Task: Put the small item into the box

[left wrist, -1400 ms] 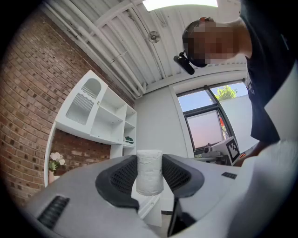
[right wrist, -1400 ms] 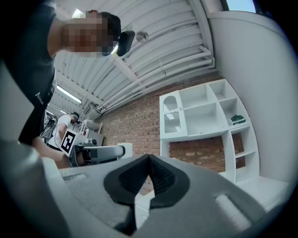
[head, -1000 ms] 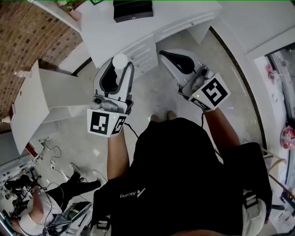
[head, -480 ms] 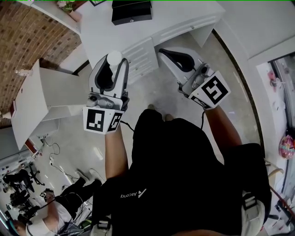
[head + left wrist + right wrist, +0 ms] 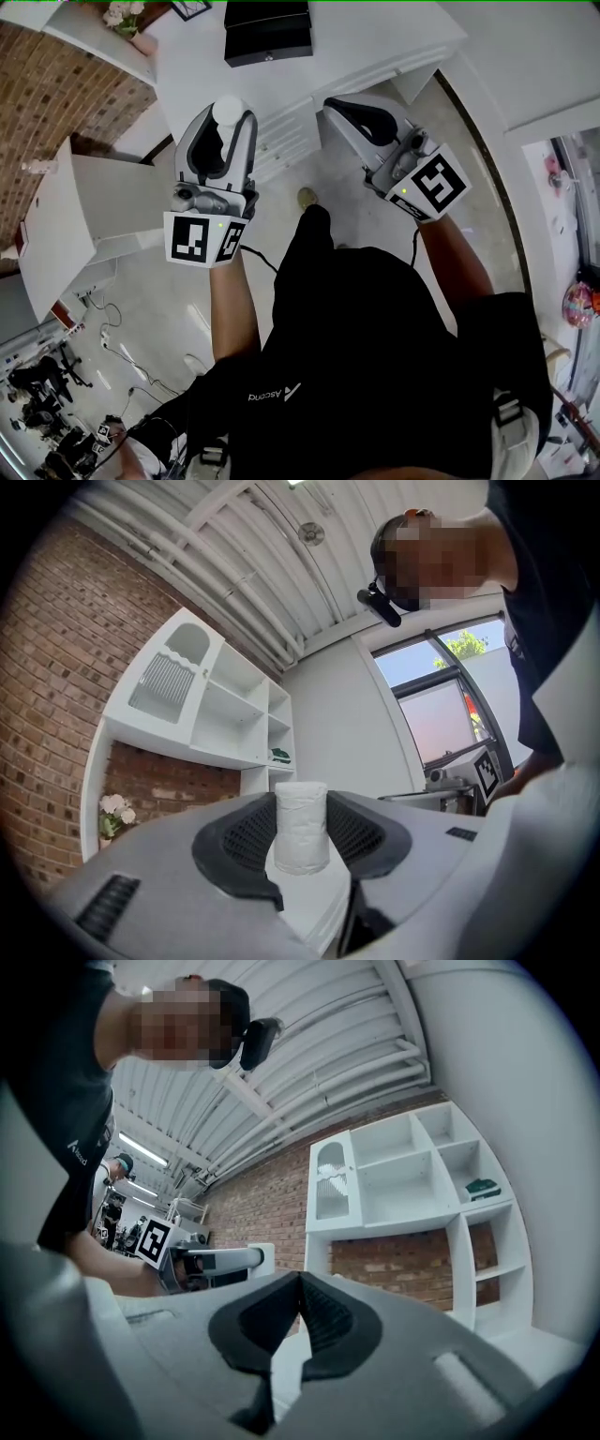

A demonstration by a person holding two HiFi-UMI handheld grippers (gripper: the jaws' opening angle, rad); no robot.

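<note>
Roll [image 5: 301,825] between left gripper's [image 5: 302,847] jaws

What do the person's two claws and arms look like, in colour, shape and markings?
Both the left claw and the right claw have light grey shells with a black ribbed lining. Each carries a white cube with black square markers. A thin black cable leaves the left one. The person wears a black short-sleeved top.

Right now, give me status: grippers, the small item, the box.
Left gripper shut on small white roll. Right gripper shut, empty. Black box on white desk ahead, not yet reached. Nothing seen between roll and box.
</note>
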